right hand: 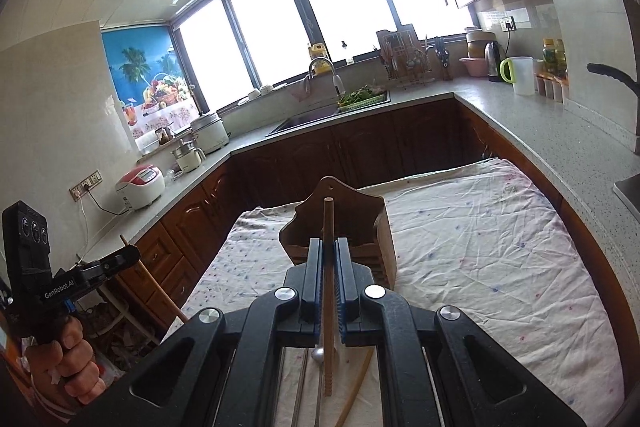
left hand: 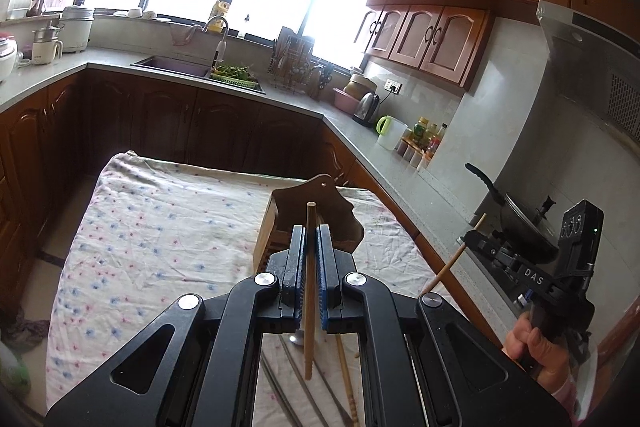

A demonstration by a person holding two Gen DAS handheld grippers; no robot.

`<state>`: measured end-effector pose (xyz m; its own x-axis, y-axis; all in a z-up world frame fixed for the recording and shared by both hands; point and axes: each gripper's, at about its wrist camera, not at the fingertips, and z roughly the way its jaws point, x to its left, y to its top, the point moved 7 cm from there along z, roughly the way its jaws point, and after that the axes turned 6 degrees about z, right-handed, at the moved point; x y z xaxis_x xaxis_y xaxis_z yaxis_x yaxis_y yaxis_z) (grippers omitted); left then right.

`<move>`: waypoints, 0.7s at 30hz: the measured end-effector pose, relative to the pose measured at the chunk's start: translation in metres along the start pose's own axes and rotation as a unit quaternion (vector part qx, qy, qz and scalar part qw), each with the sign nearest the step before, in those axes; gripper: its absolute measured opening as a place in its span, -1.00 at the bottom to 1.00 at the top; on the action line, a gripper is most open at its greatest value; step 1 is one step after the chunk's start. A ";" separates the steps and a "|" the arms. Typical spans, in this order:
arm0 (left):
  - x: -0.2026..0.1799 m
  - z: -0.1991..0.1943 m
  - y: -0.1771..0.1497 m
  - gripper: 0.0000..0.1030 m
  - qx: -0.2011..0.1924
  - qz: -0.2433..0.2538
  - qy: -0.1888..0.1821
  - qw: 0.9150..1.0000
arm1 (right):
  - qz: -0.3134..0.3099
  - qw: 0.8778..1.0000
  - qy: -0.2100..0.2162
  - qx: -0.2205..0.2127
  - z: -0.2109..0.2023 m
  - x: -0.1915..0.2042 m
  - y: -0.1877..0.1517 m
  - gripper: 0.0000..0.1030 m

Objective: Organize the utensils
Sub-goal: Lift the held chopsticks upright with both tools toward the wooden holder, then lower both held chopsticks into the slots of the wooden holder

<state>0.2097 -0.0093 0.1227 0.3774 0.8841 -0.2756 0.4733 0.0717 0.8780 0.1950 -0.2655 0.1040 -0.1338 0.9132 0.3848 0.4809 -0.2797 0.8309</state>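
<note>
Left wrist view: a wooden chopstick (left hand: 310, 267) is clamped upright in the left gripper (left hand: 311, 239), before the wooden utensil holder (left hand: 316, 215) on the floral cloth (left hand: 160, 227). Right wrist view: a second chopstick (right hand: 328, 267) is clamped in the right gripper (right hand: 329, 251); loose utensils (right hand: 316, 367) are seen below.

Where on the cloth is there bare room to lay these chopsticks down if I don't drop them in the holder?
Free: the floral cloth left of the wooden holder, and the wide stretch between the holder and the counter edge on its right. Crowded: the strip under both grippers, where a spoon and loose chopsticks lie.
</note>
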 end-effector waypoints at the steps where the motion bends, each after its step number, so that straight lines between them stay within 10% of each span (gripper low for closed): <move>1: 0.000 0.000 0.005 -0.92 -0.006 -0.001 0.001 1.000 | -0.001 1.000 0.001 -0.005 0.001 0.001 0.004 -0.89; 21: 0.032 0.073 0.116 -0.92 -0.118 -0.019 0.042 0.992 | 0.021 0.994 -0.002 -0.103 0.060 -0.021 0.108 -0.89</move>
<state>0.3351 -0.0062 0.1867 0.2903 0.9133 -0.2855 0.2821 0.2034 0.9376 0.3022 -0.2966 0.1618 -0.1142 0.9005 0.4195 0.2976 -0.3719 0.8793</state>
